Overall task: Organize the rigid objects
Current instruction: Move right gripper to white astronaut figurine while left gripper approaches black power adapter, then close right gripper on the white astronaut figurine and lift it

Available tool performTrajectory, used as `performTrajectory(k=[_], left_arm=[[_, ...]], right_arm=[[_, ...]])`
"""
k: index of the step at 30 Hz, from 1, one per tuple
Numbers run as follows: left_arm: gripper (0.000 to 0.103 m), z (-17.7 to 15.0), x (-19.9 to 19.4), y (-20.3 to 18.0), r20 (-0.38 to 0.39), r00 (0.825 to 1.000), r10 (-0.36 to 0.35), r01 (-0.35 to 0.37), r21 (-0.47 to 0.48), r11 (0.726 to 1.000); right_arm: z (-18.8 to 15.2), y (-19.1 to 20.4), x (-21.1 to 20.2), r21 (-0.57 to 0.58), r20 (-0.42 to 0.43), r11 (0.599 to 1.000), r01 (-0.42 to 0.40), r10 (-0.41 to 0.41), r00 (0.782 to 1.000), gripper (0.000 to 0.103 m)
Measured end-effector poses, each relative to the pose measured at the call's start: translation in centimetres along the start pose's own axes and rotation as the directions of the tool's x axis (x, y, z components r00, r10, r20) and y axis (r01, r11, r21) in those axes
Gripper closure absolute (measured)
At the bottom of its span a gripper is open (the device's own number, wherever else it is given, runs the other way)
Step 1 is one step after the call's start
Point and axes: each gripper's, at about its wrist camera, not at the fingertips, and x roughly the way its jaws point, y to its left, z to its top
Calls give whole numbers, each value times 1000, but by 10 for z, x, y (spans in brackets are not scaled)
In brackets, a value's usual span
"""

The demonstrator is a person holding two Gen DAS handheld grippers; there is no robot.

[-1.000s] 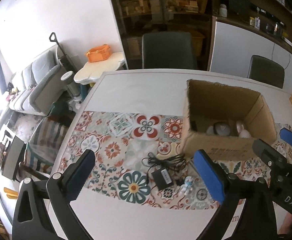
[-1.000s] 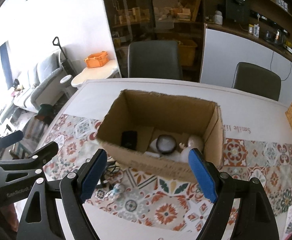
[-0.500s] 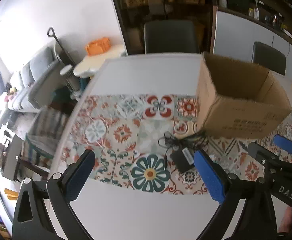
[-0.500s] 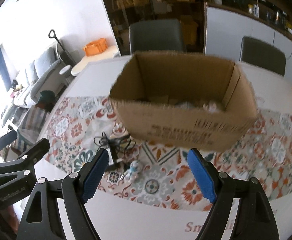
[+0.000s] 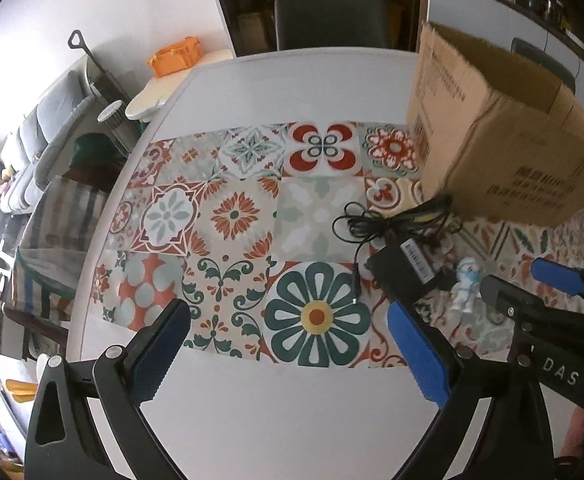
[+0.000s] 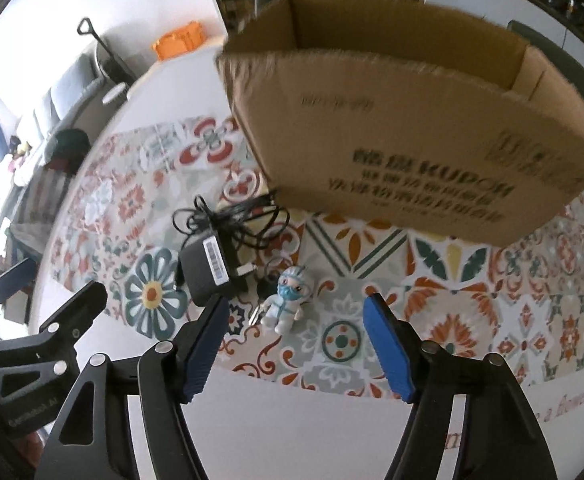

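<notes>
Our right gripper point(image 6: 295, 344) gapes empty; the small figurine point(image 6: 288, 300) lies just ahead between its fingers, probably light, hard, slippery; we'd pinch its torso; our left gripper point(image 5: 288, 352) also gapes.

Power adapter point(image 6: 208, 270) left of figurine point(image 6: 288, 300), cardboard box point(image 6: 403, 152) behind both, on table point(image 5: 292, 420).

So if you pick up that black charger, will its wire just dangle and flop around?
Probably. The black charger looks like a stiff plastic block, easy to pinch, but its thin wire lies in loose tangled loops, so it would likely dangle and drag. It might also snag the little figurine close beside it.
</notes>
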Motion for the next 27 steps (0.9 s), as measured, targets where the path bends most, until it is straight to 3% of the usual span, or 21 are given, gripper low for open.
performTrajectory(k=[11, 24, 27], left_arm=[[2, 1, 39, -7, -72, 997, -23, 26, 37, 999], [3, 1, 53, -6, -108, 993, -44, 46, 10, 999], [3, -1, 54, -6, -115, 992, -42, 43, 8, 999]], right_arm=[[6, -1, 49, 16, -92, 999, 48, -46, 995, 41], [24, 3, 80, -12, -124, 999, 41, -43, 991, 53], [27, 6, 85, -21, -119, 999, 33, -36, 992, 59]])
